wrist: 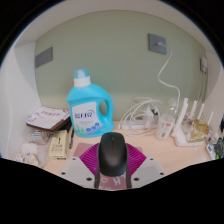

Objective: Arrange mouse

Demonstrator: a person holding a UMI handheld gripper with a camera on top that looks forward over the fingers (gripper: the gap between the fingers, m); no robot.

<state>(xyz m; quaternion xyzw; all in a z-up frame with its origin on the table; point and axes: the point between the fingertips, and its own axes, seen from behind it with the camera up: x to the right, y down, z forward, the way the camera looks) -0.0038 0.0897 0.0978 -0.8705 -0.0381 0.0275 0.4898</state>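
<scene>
A black computer mouse (112,154) sits between my two fingers, its sides against the magenta pads (91,157). My gripper (112,168) is shut on the mouse and holds it above the beige tabletop (165,160), its nose pointing ahead toward the back of the table.
A blue detergent bottle (87,107) stands just beyond the fingers to the left. A pile of papers and boxes (47,125) lies at the left. White cables and a white router with antennas (185,125) sit at the right, against a green wall with outlets (158,43).
</scene>
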